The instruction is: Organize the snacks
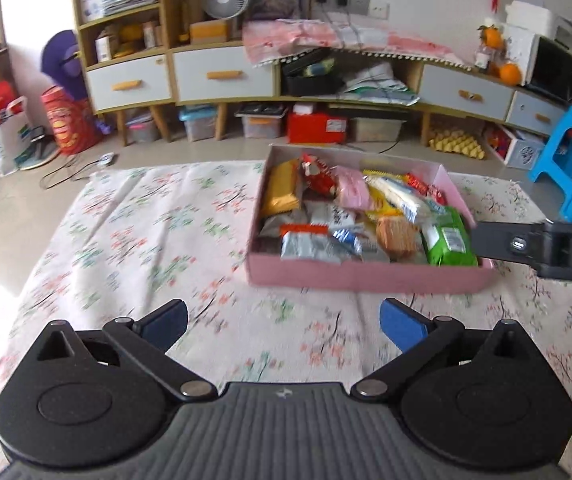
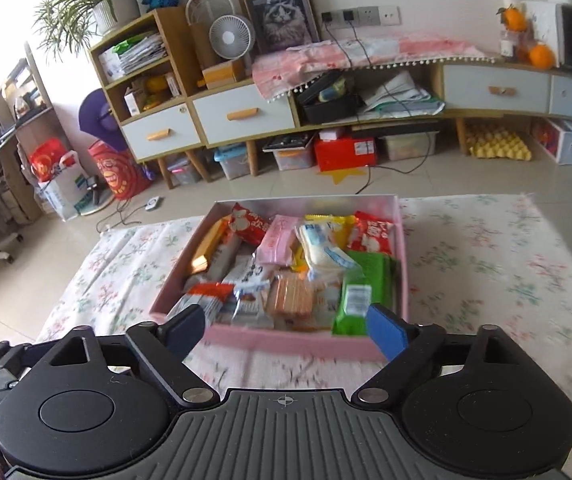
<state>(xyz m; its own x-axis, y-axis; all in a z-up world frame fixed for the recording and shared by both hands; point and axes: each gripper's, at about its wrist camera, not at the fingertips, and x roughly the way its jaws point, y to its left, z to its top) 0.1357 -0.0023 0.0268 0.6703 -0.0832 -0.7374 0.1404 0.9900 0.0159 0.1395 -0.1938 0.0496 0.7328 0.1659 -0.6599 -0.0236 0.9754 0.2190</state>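
Right wrist view puts both released grippers, right gripper (image 2: 286,332) and left gripper (image 1: 283,326), before the pink box (image 2: 286,340), seemingly packed; next, pick a misplaced snack.

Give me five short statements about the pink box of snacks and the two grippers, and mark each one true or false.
1. The shallow pink cardboard box sits on a floral-patterned cloth. True.
2. The left gripper is clamped on a snack. False: its jaws are open and empty, over bare cloth short of the box.
3. A bright green plastic packet lies in the box's near right corner. True.
4. The box is empty. False: it is filled with wrapped snacks, among them a gold foil bar.
5. The right gripper is open, at the box's near wall. True.
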